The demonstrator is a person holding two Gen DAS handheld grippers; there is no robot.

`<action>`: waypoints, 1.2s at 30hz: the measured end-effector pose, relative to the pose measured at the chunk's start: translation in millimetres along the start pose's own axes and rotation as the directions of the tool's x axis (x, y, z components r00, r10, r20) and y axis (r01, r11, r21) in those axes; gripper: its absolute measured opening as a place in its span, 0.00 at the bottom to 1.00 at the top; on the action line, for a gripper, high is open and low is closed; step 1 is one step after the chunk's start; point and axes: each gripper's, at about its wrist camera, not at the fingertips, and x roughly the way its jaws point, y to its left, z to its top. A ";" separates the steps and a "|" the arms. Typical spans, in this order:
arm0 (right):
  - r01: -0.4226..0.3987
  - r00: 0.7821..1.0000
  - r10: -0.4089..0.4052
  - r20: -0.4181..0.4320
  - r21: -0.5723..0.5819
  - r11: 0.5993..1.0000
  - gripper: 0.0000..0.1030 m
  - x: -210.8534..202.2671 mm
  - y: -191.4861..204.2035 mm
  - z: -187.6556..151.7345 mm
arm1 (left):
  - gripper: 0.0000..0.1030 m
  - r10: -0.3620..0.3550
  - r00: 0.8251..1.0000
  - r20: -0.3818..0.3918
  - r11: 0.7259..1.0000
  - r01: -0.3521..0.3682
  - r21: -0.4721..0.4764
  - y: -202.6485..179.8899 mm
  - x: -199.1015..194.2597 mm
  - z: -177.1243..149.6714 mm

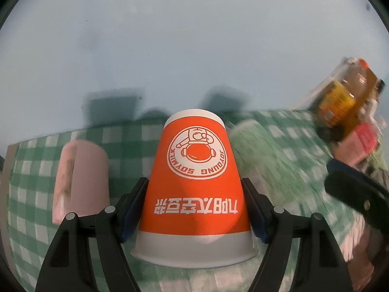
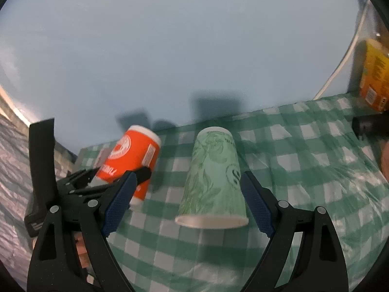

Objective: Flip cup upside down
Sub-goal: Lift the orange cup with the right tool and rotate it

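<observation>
Green-checked tablecloth point(image 2: 304, 150), blue wall point(image 2: 170, 48); left gripper point(image 1: 194, 197) clamps orange cup point(image 1: 194, 170), right gripper point(image 2: 187, 194) spread around green cup point(image 2: 214, 177)

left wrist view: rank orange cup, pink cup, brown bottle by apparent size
1. orange cup, held in the left gripper, closest to the lens, so inflated.
2. pink cup.
3. brown bottle, farther off at the fisheye edge, so true size unsure.

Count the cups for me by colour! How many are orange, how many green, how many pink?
Orange cup: 1, held by the left gripper.
Green cup: 1, between the open fingers of the right gripper.
Pink cup: 1.
Total: 3 cups.
</observation>
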 end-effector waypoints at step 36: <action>-0.010 1.000 0.010 0.000 -0.042 0.999 0.84 -18.6 21.6 -104.0 | 0.75 -0.059 0.998 -0.008 0.996 0.059 0.071 -8.7 -27.4 -115.2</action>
